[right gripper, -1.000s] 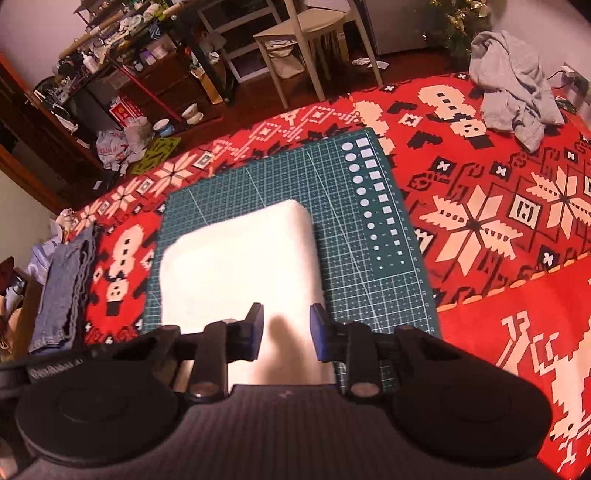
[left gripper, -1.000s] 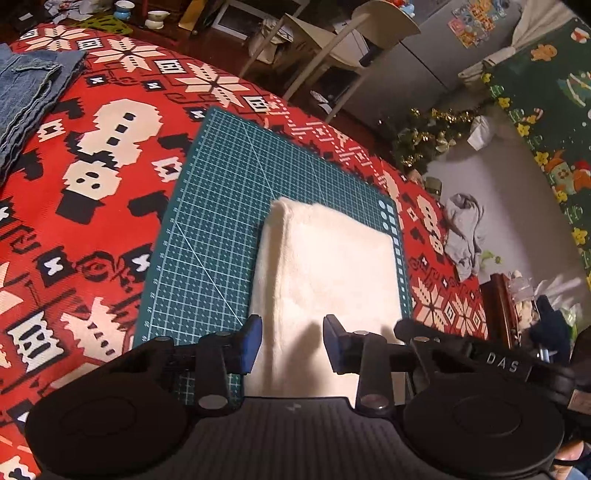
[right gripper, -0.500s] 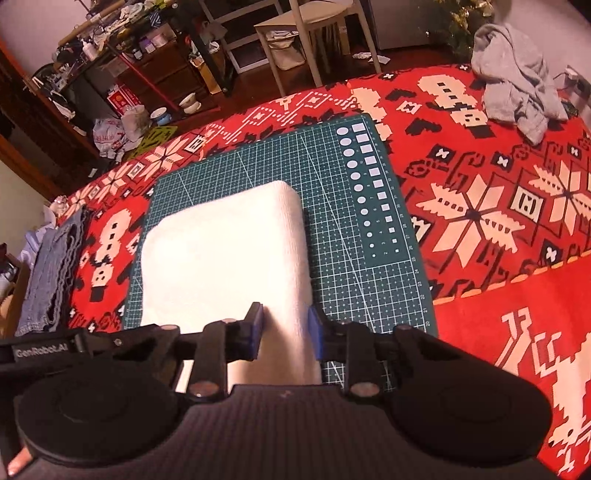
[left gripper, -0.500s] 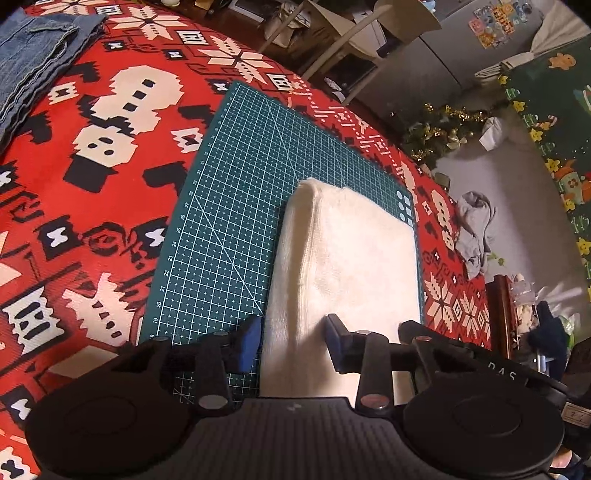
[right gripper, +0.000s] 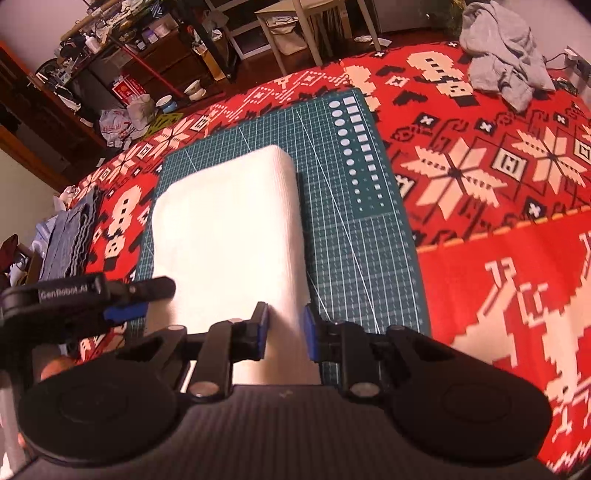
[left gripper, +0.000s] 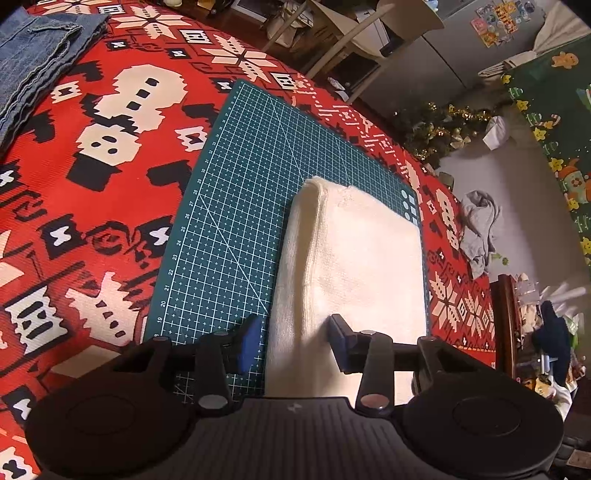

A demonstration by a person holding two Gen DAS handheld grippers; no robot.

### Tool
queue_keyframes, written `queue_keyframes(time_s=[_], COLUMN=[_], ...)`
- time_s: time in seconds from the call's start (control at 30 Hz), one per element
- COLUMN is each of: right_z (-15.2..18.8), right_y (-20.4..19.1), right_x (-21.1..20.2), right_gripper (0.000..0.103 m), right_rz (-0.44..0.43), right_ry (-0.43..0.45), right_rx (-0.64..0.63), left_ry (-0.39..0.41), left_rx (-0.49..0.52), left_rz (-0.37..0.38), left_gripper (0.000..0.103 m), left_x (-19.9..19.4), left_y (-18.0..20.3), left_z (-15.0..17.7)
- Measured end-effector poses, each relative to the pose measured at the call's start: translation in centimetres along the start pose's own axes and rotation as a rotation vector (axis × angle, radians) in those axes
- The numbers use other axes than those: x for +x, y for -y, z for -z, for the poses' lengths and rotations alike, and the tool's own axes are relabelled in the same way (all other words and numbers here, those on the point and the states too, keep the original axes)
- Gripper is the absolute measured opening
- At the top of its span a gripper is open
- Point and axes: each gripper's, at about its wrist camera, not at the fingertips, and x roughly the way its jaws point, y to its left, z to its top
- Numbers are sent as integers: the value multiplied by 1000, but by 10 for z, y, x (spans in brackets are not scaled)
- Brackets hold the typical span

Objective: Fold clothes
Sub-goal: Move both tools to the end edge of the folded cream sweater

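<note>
Your left gripper (left gripper: pixel 293 341) has just been spreading its jaws, and the stacked left edge of the folded white towel (left gripper: pixel 354 273) now sits in the gap with daylight on both sides. Your right gripper (right gripper: pixel 284 328) has slid in toward the towel's right edge and its jaws have just been narrowing. That edge now stands between the blue pads (right gripper: pixel 263 328), which look to be at or just touching the cloth; you can't quite tell whether they press it.

In the left view, the left pad hangs over the green cutting mat (left gripper: pixel 236 206) and the right pad over the top of the towel, so nothing is gripped there. In the right view, your left gripper pokes in from the left over the towel's near left corner.

The towel (right gripper: pixel 225 236) lies flat as a neat rectangle on the mat (right gripper: pixel 354 206), toward its right side as your left camera sees it. The mat rests on the red patterned cloth (left gripper: pixel 92 155) that covers the surface.

Farther out, folded jeans (left gripper: pixel 33 62) lie on the red cloth beyond the mat's left side. A crumpled grey garment (right gripper: pixel 506 59) sits well away at the far right. Behind it all stand a pale chair (right gripper: pixel 295 22) and cluttered shelves (right gripper: pixel 122 48).
</note>
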Motion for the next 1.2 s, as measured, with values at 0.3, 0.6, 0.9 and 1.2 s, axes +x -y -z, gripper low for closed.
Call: queue_keyframes(time_s=[0.3,0.6,0.9,1.2], right_z=[2,-2,33,0], right_y=[11,11,11,-5], right_x=[-11,3,-21,-19], right_gripper=[23,23,26,28], right_rz=[-43,-38,0,-15], right_ry=[34,14,-20,133], right_rx=[60,81,42,23], left_ry=[2,4,-1,2], left_rx=[1,20,20,30], left_rz=[2,-6,4,2], left_gripper=[40,40,37,26], left_x=[-1,0,-5,-12], left_y=[1,3,2,2], left_z=[1,0,4,11])
